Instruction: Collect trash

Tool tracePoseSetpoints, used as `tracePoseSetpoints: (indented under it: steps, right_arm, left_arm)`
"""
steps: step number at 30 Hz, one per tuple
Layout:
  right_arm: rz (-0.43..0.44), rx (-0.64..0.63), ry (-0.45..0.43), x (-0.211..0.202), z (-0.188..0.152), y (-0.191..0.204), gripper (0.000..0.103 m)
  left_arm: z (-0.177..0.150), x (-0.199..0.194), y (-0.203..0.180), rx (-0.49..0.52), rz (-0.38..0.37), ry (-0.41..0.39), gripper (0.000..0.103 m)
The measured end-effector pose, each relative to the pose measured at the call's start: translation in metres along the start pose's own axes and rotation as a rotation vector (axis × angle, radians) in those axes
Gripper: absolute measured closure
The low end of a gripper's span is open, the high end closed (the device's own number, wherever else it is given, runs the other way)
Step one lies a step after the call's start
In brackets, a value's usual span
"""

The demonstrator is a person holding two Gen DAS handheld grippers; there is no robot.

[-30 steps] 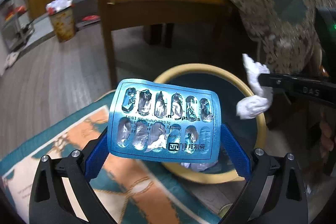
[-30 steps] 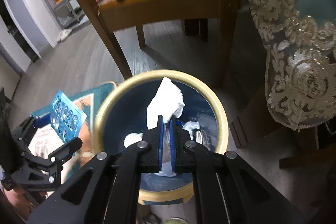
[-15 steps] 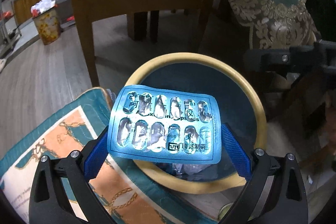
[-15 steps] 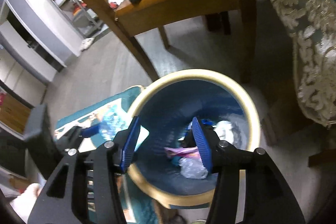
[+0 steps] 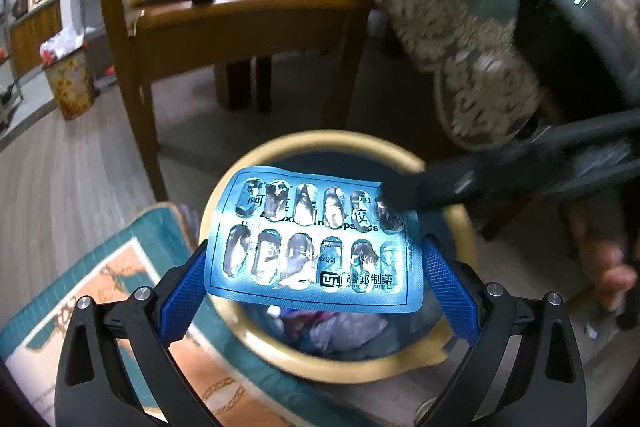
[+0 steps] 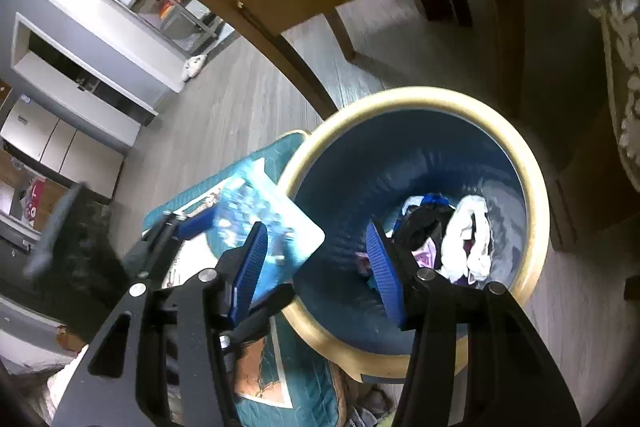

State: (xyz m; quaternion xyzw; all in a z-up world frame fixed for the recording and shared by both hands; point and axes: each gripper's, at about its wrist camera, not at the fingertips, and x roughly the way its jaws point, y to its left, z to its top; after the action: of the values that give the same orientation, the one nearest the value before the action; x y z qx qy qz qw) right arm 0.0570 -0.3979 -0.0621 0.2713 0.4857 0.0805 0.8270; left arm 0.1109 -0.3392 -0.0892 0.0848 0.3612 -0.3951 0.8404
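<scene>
My left gripper is shut on a blue, emptied pill blister pack and holds it flat over the near rim of a round bin with a tan rim. The bin is dark blue inside and holds a white tissue and other trash. My right gripper is open and empty above the bin, beside the blister pack. One right finger touches or overlaps the pack's far right corner in the left wrist view.
A wooden chair stands behind the bin. A teal tablecloth with lace trim hangs at the right. A teal and orange rug lies left of the bin. A second small bin stands far left.
The right gripper opened and dropped the white tissue into the bin, then swung left toward the blister pack. The left gripper kept the pack and moved a little over the bin.
</scene>
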Motion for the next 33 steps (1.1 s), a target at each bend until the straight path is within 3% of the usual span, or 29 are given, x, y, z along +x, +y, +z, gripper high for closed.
tracePoseSetpoints:
  steps: [3, 7, 15, 21, 27, 33]
  right_arm:
    - [-0.029, 0.034, -0.01, 0.0, 0.0, -0.007, 0.052]
    - [-0.019, 0.076, -0.066, -0.016, 0.001, -0.009, 0.052]
    - [0.008, 0.112, -0.211, -0.08, -0.016, 0.013, 0.052]
    - [-0.113, 0.003, -0.274, -0.125, -0.057, 0.043, 0.043]
    - [-0.227, -0.083, -0.294, -0.141, -0.093, 0.061, 0.021]
    - [-0.293, -0.111, -0.32, -0.144, -0.114, 0.071, 0.006]
  left_arm:
    - [0.007, -0.01, -0.004, 0.008, -0.009, -0.038, 0.005]
    - [0.011, -0.016, -0.01, 0.037, 0.016, -0.014, 0.005]
    - [0.003, -0.059, -0.033, 0.129, 0.055, 0.007, 0.005]
    - [-0.005, -0.111, -0.035, 0.064, 0.127, 0.012, 0.005]
    - [-0.011, -0.156, -0.032, -0.003, 0.194, -0.003, 0.005]
    - [-0.017, -0.184, -0.038, 0.007, 0.263, -0.034, 0.005]
